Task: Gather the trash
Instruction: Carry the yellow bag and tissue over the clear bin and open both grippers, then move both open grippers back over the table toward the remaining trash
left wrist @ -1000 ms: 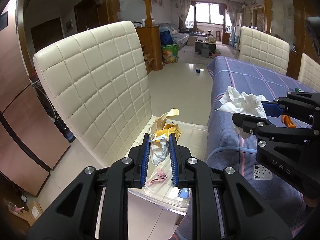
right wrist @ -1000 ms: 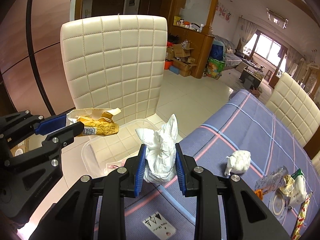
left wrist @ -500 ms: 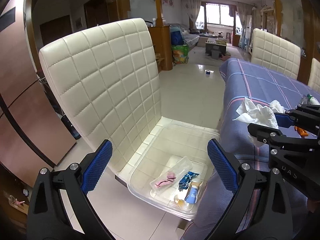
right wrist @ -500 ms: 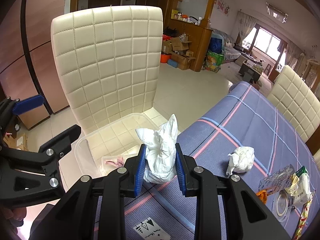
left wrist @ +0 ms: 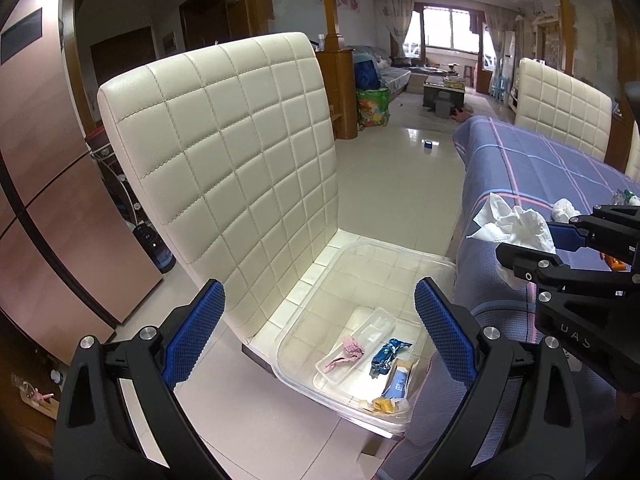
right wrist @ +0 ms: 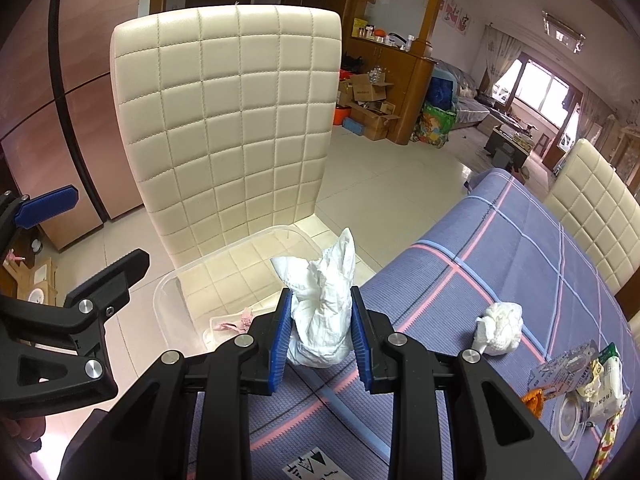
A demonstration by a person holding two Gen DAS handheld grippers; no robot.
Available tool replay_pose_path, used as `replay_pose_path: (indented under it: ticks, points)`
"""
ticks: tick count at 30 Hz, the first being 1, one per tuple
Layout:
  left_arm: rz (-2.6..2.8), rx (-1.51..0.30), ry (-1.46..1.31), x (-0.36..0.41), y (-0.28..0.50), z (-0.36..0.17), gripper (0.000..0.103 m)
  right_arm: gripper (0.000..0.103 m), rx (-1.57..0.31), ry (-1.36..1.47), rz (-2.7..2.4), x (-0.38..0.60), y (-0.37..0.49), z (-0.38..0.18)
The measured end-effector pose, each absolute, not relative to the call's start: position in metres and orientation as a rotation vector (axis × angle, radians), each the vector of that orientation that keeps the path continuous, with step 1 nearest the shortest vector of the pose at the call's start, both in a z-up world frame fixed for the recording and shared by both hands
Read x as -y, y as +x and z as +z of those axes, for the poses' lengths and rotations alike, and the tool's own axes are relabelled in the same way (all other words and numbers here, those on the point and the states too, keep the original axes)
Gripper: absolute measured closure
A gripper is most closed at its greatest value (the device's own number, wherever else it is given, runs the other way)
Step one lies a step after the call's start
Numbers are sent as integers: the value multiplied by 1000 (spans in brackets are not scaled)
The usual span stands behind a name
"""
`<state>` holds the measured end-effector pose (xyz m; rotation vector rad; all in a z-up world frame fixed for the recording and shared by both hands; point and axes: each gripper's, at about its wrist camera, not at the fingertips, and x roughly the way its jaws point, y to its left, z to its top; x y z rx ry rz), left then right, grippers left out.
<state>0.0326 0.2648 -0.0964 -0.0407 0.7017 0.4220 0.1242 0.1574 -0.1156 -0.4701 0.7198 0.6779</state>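
The right gripper [right wrist: 320, 334] clamps a crumpled white tissue [right wrist: 322, 320] above the table's [right wrist: 500, 256] edge, while the left gripper [left wrist: 316, 332], jaws wide apart, hovers over the clear bin [left wrist: 360, 256] holding wrappers [left wrist: 390, 354].

Left gripper [left wrist: 316, 330]: jaws spread wide, nothing between the blue pads [left wrist: 192, 338], aimed downward and forward. Right gripper [right wrist: 320, 334]: jaws closed on a crumpled white tissue [right wrist: 324, 320], pads pressing both sides. Right sits beside and slightly ahead of left.
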Motion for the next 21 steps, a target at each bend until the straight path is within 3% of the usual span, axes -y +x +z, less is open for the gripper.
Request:
replay_pose_path:
  ticks: [7, 8, 9, 11, 21]
  points:
    - [452, -723, -57, -274, 33, -101, 6, 75, -715, -466, 689, -162, 125, -114]
    - [453, -726, -63, -275, 33, -102, 6, 71, -721, -466, 691, -163, 125, -114]
    - [453, -730, -70, -276, 32, -103, 6, 59, -729, -469, 686, -163, 126, -114]
    - [455, -734, -76, -278, 32, -103, 5, 43, -726, -475, 656, -162, 127, -114]
    - [456, -736, -96, -279, 30, -100, 4, 42, -709, -457, 642, -156, 125, -110]
